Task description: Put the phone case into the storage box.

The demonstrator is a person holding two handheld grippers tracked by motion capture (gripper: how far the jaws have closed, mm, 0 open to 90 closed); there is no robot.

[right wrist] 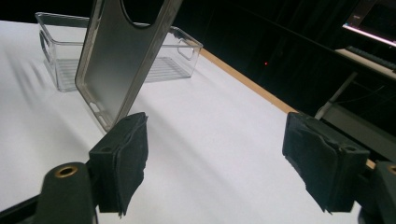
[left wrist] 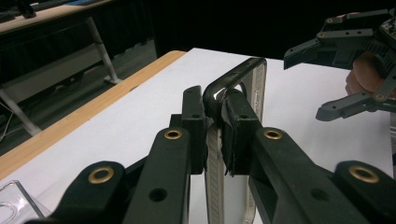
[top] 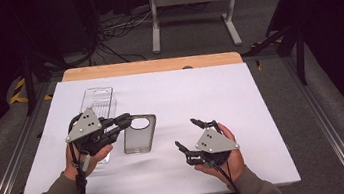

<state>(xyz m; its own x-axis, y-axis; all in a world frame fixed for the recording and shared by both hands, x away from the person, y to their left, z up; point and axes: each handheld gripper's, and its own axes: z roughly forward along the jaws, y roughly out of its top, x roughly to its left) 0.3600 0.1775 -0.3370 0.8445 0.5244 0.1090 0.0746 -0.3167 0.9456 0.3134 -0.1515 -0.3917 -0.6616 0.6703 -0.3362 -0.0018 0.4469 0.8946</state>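
While my left gripper (top: 123,119) clamps the phone case (top: 139,134) at frame centre, my right gripper (top: 191,134) gapes empty lower right.

Open white surface (top: 240,93) right of and beyond right gripper (top: 196,135). Obstacles on left side: clear plastic tray (top: 97,102), and phone case (top: 140,134) held up by left gripper (top: 124,121).

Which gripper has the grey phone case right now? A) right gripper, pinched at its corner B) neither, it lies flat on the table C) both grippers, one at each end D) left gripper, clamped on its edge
D: the left gripper has its jaws closed on the edge of the phone case, holding it up off the table, while the right gripper stands apart with open jaws and nothing between them.
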